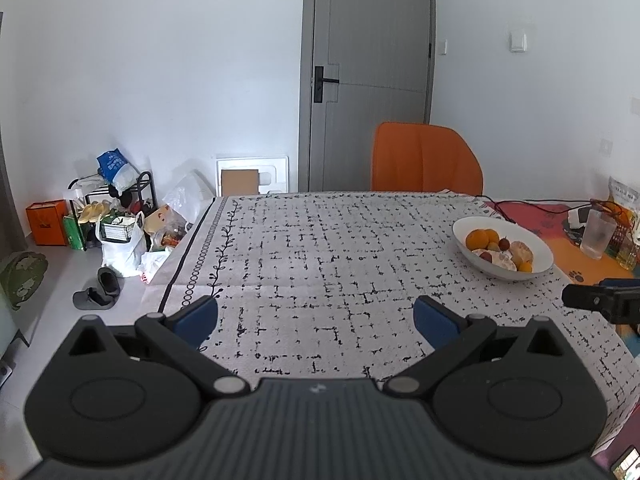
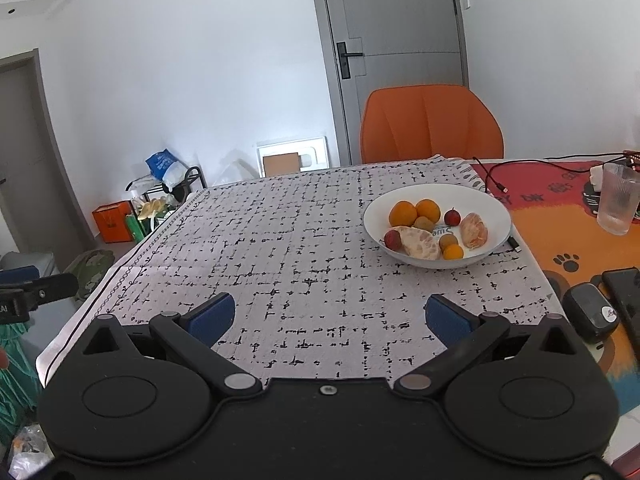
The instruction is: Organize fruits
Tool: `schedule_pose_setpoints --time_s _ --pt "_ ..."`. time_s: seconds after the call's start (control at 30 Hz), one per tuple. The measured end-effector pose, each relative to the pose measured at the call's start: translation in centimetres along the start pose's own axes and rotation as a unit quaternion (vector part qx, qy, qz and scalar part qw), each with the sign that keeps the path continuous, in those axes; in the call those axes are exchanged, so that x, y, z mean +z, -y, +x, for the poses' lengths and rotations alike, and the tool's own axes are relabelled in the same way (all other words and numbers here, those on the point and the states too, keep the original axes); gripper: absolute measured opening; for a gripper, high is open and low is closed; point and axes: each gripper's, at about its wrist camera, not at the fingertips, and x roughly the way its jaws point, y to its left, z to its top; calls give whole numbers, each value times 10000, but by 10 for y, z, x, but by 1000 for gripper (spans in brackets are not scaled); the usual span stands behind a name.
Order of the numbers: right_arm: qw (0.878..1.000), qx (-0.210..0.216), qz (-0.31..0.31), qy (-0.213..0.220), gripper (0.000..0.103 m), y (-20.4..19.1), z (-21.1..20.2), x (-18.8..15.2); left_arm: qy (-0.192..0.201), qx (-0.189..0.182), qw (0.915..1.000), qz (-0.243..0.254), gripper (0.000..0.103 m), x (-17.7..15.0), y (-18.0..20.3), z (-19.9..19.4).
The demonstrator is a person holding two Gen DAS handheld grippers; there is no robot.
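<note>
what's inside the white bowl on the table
The white bowl holds two oranges, peeled citrus pieces, small red fruits and small brownish ones. Anything beneath them is hidden.

- Bench [image 2: 304, 264]: grey-white cloth [image 2: 280, 240] with black dashes under both sets of jaws.
- White bowl [image 2: 492, 208] of fruit beyond the right jaws, rightward.
- Orange-red mat [image 2: 560, 232] right of them, carrying a clear cup [image 2: 618, 204].

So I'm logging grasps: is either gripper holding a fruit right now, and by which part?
Nothing is held. The left gripper and right gripper are both open over the tablecloth; all fruit sits in the white bowl.
</note>
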Motion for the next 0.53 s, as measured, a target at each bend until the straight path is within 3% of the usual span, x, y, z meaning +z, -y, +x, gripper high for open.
schedule_pose_setpoints --time_s 0.53 --pt "9998 -103 96 -116 103 9 4 -1 -94 -60 9999 101 103 -2 1 -1"
